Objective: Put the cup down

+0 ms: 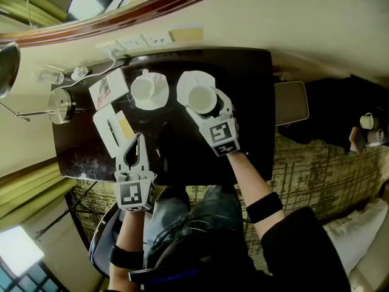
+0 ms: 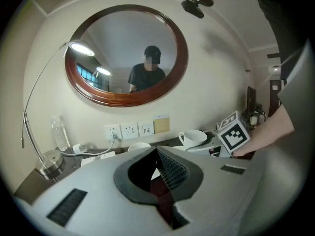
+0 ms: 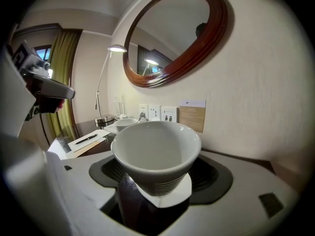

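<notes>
Right gripper: jaws wide, clamped on the wall of the white cup. The cup is upright over its saucer at the back of the desk (foot contact not discernible). Left gripper: jaws closed, empty.

To do it well: lower straight, keep the rim level, centre on the saucer, and release only once seated.

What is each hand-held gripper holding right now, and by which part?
The right hand-held gripper grips the white ceramic cup by its ribbed lower body; the left hand-held gripper is shut, empty.
</notes>
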`<state>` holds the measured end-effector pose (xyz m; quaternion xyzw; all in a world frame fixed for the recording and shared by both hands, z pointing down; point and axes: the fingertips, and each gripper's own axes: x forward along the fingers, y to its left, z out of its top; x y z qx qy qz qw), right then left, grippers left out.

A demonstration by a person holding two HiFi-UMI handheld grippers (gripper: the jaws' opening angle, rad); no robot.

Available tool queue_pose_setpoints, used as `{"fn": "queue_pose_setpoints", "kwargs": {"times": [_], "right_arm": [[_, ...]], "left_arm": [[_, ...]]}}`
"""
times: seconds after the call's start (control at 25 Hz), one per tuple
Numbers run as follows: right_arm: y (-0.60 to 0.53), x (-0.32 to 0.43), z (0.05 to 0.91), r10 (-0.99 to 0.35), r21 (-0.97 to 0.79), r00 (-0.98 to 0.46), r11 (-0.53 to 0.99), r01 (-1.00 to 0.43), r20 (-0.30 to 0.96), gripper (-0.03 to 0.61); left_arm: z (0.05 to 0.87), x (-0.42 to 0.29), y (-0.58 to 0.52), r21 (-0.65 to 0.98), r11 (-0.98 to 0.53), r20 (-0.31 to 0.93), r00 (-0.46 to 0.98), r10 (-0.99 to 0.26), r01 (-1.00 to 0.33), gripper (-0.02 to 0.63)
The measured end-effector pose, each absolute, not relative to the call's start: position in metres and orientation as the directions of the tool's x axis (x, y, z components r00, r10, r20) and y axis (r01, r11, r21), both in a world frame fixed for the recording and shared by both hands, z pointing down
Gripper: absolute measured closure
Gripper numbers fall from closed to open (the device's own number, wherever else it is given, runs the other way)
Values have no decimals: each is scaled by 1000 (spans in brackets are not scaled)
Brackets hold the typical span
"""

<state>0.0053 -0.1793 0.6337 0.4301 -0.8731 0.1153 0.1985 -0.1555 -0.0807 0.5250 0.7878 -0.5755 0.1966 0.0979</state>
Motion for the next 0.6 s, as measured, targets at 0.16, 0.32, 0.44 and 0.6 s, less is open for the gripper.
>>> {"fn": "queue_pose_setpoints", "kwargs": {"times": [0.16, 0.32, 0.44, 0.6], "right_arm": [[-139, -4, 633, -689, -18, -548, 615, -788, 474, 187], [-101, -8, 663, -681, -63, -525, 579, -813, 511, 186], [-85, -11, 676, -671, -69, -516, 573, -816, 532, 186], [-79, -10, 686, -662, -70, -512, 573, -816, 548, 183]], "left_arm": [[530, -161, -79, -91, -318, 419, 254, -872, -944, 614], [529, -159, -77, -84, -316, 423, 254, -870, -945, 614], [522, -153, -76, -66, -331, 423, 274, -864, -941, 614], [528, -160, -69, -89, -343, 432, 274, -859, -935, 614]]}}
